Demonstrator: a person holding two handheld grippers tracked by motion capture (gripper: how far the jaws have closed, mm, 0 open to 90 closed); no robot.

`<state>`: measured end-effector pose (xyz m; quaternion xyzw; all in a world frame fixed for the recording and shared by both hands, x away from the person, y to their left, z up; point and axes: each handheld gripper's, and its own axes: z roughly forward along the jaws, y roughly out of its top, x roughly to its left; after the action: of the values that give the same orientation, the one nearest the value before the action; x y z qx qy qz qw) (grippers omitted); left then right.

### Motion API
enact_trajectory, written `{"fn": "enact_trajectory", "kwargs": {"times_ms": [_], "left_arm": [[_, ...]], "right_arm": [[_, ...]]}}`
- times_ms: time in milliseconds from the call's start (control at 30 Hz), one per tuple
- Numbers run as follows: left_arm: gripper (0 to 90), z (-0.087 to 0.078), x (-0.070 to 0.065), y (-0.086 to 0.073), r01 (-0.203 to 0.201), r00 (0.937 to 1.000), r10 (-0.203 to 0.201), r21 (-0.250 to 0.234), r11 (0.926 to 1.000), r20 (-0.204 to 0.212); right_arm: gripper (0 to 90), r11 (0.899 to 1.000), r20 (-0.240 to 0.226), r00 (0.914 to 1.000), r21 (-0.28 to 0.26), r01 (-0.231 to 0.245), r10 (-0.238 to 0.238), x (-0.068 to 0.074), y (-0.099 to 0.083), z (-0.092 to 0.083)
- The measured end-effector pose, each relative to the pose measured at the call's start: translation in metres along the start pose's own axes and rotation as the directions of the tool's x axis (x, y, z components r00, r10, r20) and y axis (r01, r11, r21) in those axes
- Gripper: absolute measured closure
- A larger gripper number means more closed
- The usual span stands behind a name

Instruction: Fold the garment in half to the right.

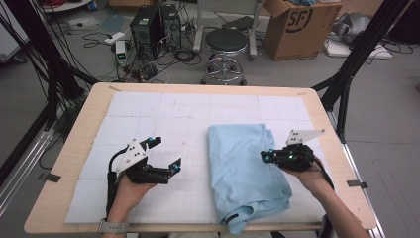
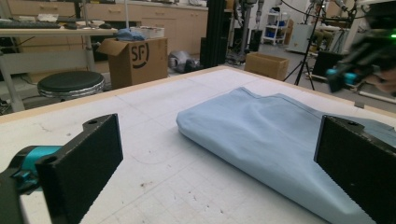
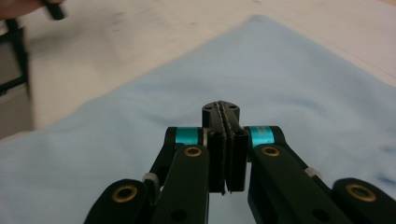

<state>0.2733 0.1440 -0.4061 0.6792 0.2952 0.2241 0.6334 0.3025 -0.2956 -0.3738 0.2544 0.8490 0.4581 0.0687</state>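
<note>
Box [image 1: 297, 27] reads "SF"; blue cloth [image 1: 245, 168] unmarked, on table [image 1: 74, 144].

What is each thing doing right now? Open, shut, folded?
Light blue cloth: folded, lying flat on the table, nothing gripping it.
Left gripper: jaws wide open, empty, beside the cloth.
Right gripper: jaws shut, empty, above the cloth.

Black left gripper [image 1: 165, 152] with broad square pads [image 2: 88, 158], teal collars and a white three-cornered plate. Black right gripper [image 1: 268, 156] bearing brass rivets, teal bands, green lights. Bare forearms; grey strap on left wrist.
</note>
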Motion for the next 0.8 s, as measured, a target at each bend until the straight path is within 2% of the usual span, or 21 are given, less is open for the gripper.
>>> {"fn": "enact_trajectory", "kwargs": {"times_ms": [100, 233, 267, 333, 367, 400, 433, 533, 567, 633, 733, 800], "left_arm": [[1.7, 0.0, 0.0, 0.0, 0.001, 1.0, -0.001, 0.001, 1.0, 0.0], [1.6, -0.001, 0.001, 0.0, 0.003, 1.0, -0.003, 0.004, 1.0, 0.001], [1.6, -0.001, 0.001, -0.001, 0.002, 1.0, -0.002, 0.006, 1.0, 0.001], [1.6, -0.001, 0.001, -0.001, 0.005, 1.0, -0.005, 0.006, 1.0, 0.001], [1.6, -0.001, 0.001, -0.001, 0.005, 1.0, -0.005, 0.008, 1.0, 0.0], [1.7, 0.0, 0.001, -0.001, 0.006, 1.0, -0.006, 0.008, 0.9999, 0.002], [1.7, 0.0, 0.002, -0.001, 0.004, 1.0, -0.004, 0.007, 1.0, 0.002], [1.6, -0.001, 0.002, 0.0, 0.004, 1.0, -0.004, 0.004, 1.0, -0.002], [1.6, -0.001, 0.002, 0.0, 0.004, 1.0, -0.004, 0.004, 1.0, -0.003], [1.6, 0.0, 0.002, -0.001, 0.005, 1.0, -0.005, 0.009, 0.9999, -0.003], [1.6, 0.001, 0.001, -0.001, -0.001, 1.0, 0.001, 0.012, 0.9999, 0.003], [1.6, 0.001, 0.001, 0.0, 0.0, 1.0, 0.0, 0.011, 0.9999, 0.004]], "right_arm": [[89.4, 0.999, -0.094, 0.9953, -0.026, 0.023, -0.026, 0.03, 0.0, 0.012], [89.5, 0.998, -0.179, 0.9827, 0.023, 0.054, -0.049, 0.06, -0.005, 0.034], [89.5, 0.996, -0.188, 0.9808, 0.057, 0.064, -0.053, 0.068, -0.008, 0.039], [89.5, 0.983, -0.181, 0.9793, 0.139, 0.117, -0.091, 0.083, -0.015, 0.05], [89.5, 0.972, -0.16, 0.9776, 0.171, 0.164, -0.137, 0.092, -0.02, 0.056], [89.5, 0.956, -0.142, 0.972, 0.202, 0.214, -0.188, 0.1, -0.026, 0.062], [89.7, 0.952, -0.136, 0.9708, 0.209, 0.223, -0.197, 0.107, -0.032, 0.068], [89.7, 0.963, -0.088, 0.9764, 0.17, 0.21, -0.197, 0.118, -0.039, 0.068], [89.7, 0.968, -0.076, 0.9808, 0.164, 0.19, -0.18, 0.12, -0.04, 0.067], [89.7, 0.967, -0.049, 0.9778, 0.149, 0.209, -0.204, 0.123, -0.042, 0.067], [89.6, 0.974, -0.052, 0.9779, 0.096, 0.207, -0.202, 0.122, -0.04, 0.055], [89.6, 0.981, -0.026, 0.9827, 0.065, 0.185, -0.184, 0.113, -0.037, 0.04]]}}
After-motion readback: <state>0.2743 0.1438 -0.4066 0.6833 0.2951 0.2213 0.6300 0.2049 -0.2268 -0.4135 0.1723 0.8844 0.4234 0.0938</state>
